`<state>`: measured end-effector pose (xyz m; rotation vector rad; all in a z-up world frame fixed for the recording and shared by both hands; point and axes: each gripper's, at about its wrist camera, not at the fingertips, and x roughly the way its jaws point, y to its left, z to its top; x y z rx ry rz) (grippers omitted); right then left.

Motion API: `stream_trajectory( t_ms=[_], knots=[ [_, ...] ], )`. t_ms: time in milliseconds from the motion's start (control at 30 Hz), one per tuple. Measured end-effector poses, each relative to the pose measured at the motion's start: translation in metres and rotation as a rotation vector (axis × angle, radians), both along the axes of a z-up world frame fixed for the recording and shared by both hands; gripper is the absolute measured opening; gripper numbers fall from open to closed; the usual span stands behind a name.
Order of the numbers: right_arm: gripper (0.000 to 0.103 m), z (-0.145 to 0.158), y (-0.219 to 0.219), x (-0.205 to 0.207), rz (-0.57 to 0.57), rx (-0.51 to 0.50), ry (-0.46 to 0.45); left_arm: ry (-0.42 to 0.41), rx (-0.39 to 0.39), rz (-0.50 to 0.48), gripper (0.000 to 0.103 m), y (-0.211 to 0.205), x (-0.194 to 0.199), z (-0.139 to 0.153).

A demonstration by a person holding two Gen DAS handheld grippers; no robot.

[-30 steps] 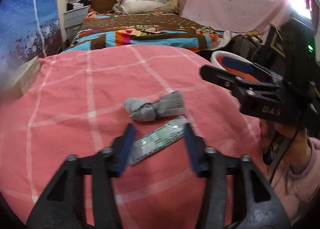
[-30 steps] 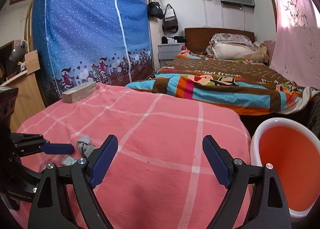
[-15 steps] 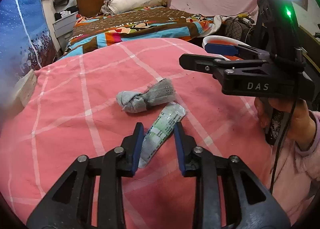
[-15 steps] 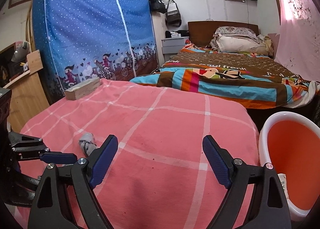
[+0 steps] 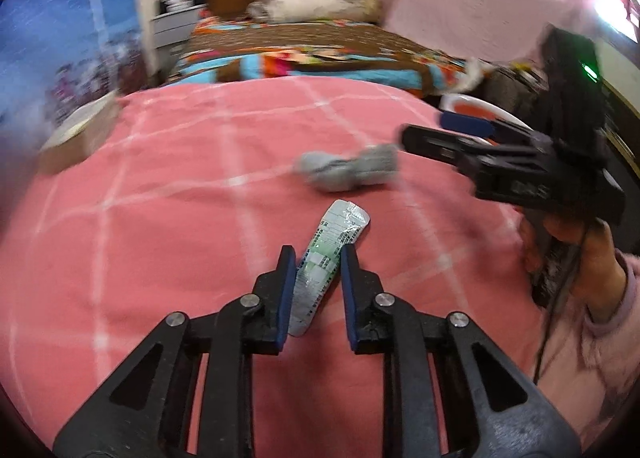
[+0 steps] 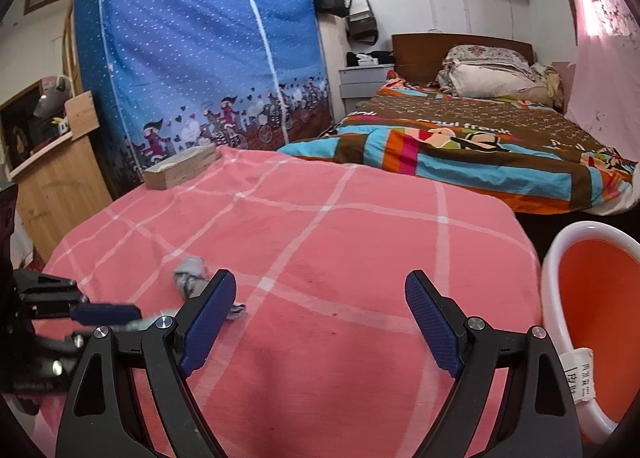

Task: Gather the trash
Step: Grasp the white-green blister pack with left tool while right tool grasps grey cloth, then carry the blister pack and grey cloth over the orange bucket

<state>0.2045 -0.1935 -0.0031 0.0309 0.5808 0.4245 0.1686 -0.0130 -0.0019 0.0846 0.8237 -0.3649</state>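
A crinkled silver and green wrapper [image 5: 326, 258] lies between the blue pads of my left gripper [image 5: 316, 258], which is shut on it just above the pink checked cloth [image 5: 168, 218]. A grey balled-up sock [image 5: 348, 168] lies beyond it; it also shows in the right wrist view [image 6: 190, 278]. My right gripper [image 6: 320, 302] is open and empty, held over the cloth at the right. An orange bin with a white rim [image 6: 600, 298] stands at the right, with a white paper scrap [image 6: 578, 376] at its rim.
A wooden block [image 6: 180, 170] rests at the cloth's far left corner. A bed with a colourful blanket [image 6: 480, 146] lies behind. A blue fabric wardrobe [image 6: 200, 58] stands at the left, with a wooden cabinet [image 6: 56, 178] beside it.
My left gripper's jaws have closed from wide open onto the wrapper, and it has shifted left. The right gripper has stayed open, drifting slightly.
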Motion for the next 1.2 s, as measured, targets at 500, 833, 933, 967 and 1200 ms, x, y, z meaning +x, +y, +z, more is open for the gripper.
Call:
stream_trajectory(
  t_ms=[500,833,933,967,1200],
  knots=[
    [0.06,-0.009,0.065,-0.002,0.209,-0.088,0.02,0.047,-0.118,0.311,0.027,0.059,0.003,-0.008],
    [0.029,-0.012,0.072,-0.003,0.226,-0.127,0.03,0.042,-0.001,0.222,0.036,0.046,0.005,-0.01],
    [0.013,-0.012,0.072,-0.007,0.239,-0.125,0.026,0.037,0.034,0.208,0.035,0.042,0.005,-0.01],
    [0.012,-0.012,0.073,-0.008,0.239,-0.127,0.022,0.037,0.034,0.205,0.033,0.042,0.005,-0.009],
    [0.011,-0.009,0.071,-0.013,0.23,-0.111,-0.01,0.028,0.018,0.204,0.024,0.039,0.004,-0.007]
  ],
)
